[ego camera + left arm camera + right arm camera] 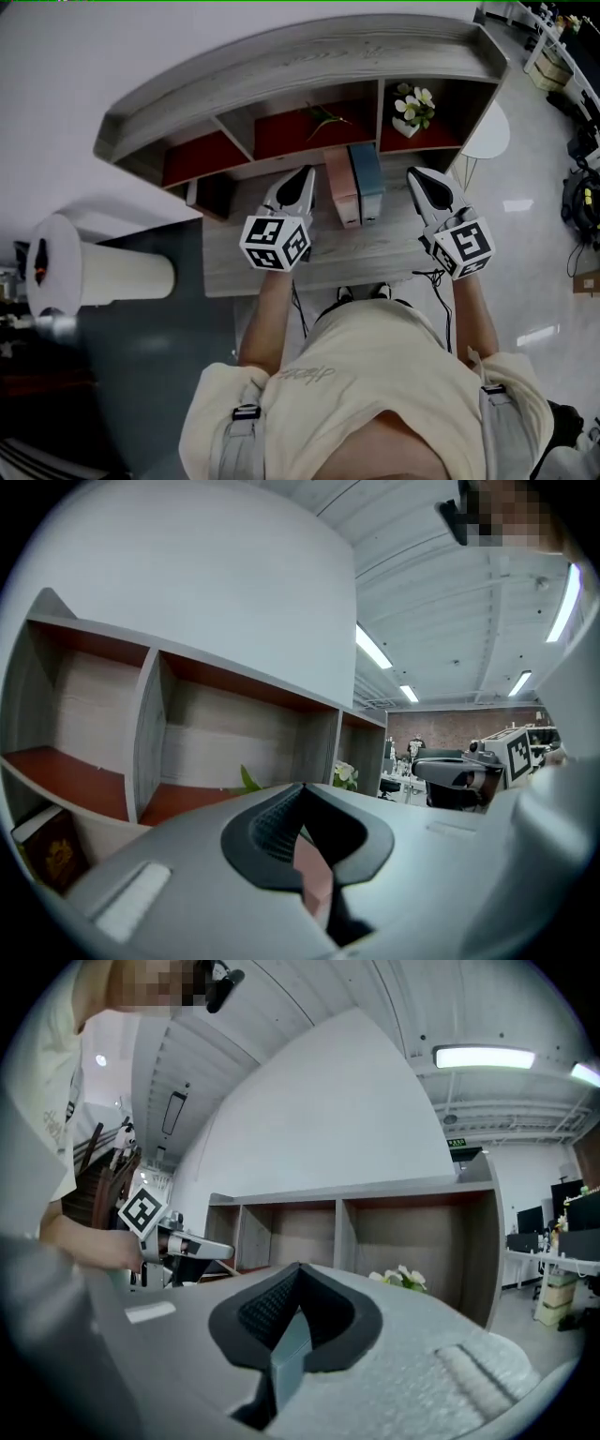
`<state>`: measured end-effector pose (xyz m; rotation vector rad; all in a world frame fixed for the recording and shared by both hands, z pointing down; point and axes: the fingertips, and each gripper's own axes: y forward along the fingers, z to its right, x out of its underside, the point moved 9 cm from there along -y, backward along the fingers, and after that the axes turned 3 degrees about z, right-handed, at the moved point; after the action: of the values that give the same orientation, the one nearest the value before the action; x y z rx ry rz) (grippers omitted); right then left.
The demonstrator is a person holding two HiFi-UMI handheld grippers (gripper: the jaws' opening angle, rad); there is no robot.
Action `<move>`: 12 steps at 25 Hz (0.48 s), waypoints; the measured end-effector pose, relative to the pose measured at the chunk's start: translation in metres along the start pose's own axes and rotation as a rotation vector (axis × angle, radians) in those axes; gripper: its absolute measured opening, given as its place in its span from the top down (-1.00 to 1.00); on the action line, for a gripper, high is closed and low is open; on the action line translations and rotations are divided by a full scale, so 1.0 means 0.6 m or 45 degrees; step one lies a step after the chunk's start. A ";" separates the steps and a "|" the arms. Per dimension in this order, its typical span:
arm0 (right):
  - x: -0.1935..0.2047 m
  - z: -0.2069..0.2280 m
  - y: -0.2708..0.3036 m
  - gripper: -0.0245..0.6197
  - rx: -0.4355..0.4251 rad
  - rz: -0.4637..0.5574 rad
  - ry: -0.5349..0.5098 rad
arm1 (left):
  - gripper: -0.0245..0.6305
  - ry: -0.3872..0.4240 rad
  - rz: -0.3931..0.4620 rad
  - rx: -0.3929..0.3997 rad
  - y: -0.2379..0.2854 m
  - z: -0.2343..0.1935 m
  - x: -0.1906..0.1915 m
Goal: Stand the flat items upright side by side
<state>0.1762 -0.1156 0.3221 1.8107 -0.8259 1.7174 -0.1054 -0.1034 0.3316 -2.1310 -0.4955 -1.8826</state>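
Observation:
Two flat books stand upright side by side on the grey desk [375, 251], a pink book [341, 192] on the left and a blue book [367, 180] on the right. My left gripper [302, 174] hovers just left of the pink book, jaws shut with nothing between the tips. My right gripper [418, 176] hovers to the right of the blue book, also shut and empty. In the left gripper view the left gripper [300, 787] has the pink book [315, 874] showing beyond its closed jaws. In the right gripper view the right gripper [298, 1267] has the blue book [291, 1354] showing the same way.
A grey shelf unit [309, 56] with red-floored compartments stands behind the books. A white flower pot [412, 111] sits in its right compartment, a green sprig [324, 119] in the middle one. A dark book [52, 850] leans low at the left. A white cylinder [108, 272] lies at far left.

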 end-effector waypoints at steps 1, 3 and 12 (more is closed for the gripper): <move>-0.007 0.001 0.004 0.92 -0.004 0.007 -0.015 | 0.89 0.008 0.010 0.000 0.003 0.000 -0.008; -0.020 0.003 0.010 0.92 0.005 0.018 -0.051 | 0.89 0.024 0.033 0.000 0.007 0.003 -0.023; -0.069 0.000 0.032 0.92 0.066 0.096 -0.127 | 0.89 0.084 0.137 0.002 0.014 0.012 -0.078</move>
<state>0.1616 -0.1251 0.2801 1.9354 -0.9088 1.7212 -0.1003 -0.1120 0.2848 -2.0439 -0.3607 -1.8854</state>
